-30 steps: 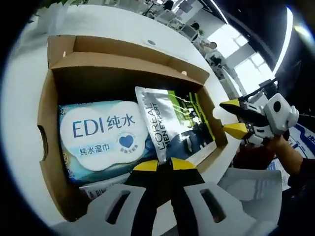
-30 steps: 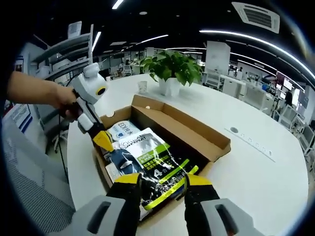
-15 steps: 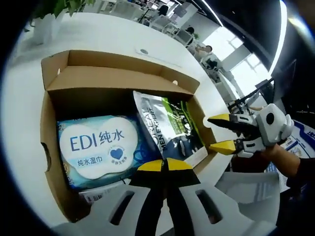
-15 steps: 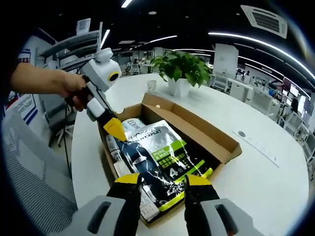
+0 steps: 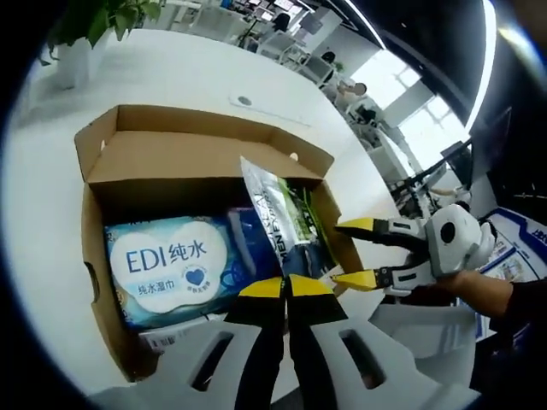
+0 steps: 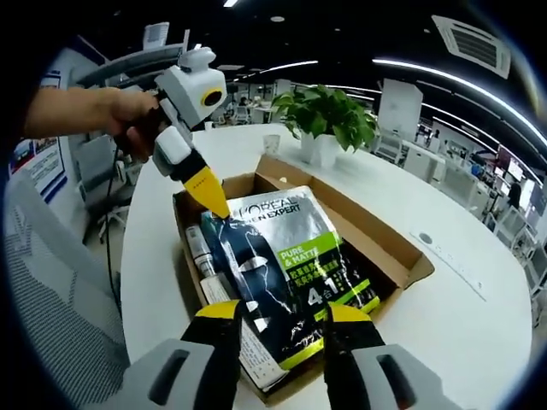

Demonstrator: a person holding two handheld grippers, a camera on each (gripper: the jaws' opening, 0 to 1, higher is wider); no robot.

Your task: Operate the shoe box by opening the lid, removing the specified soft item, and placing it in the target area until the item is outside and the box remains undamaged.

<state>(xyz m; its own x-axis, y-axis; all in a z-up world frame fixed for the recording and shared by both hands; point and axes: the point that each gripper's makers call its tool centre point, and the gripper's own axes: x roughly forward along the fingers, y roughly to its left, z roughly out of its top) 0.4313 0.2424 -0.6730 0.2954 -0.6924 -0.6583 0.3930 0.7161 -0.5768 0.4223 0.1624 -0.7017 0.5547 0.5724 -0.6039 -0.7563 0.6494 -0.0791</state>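
Observation:
An open brown cardboard box point(image 5: 205, 145) point(image 6: 389, 243) sits on a white table. Inside lies a blue EDI wipes pack point(image 5: 167, 256). A silver, black and green L'Oreal pouch point(image 5: 286, 226) point(image 6: 291, 256) stands tipped up out of the box. My left gripper point(image 5: 286, 288) point(image 6: 209, 192) is shut on its near corner. My right gripper point(image 6: 282, 313) point(image 5: 340, 252) is open at the box's other end, its jaws on either side of the pouch's lower edge. A small tube point(image 6: 198, 248) and a white carton point(image 6: 256, 350) lie under the pouch.
The white round table point(image 5: 171, 77) point(image 6: 461, 325) has a potted plant point(image 6: 329, 120) point(image 5: 85, 26) and a paper cup point(image 6: 272, 143) beyond the box. A round socket point(image 5: 245, 101) sits in the tabletop. A mesh chair point(image 6: 43, 325) stands beside the table.
The pouch has risen from lying flat in the box to tipped up on edge, held by my left gripper. My right gripper has come closer to the box end.

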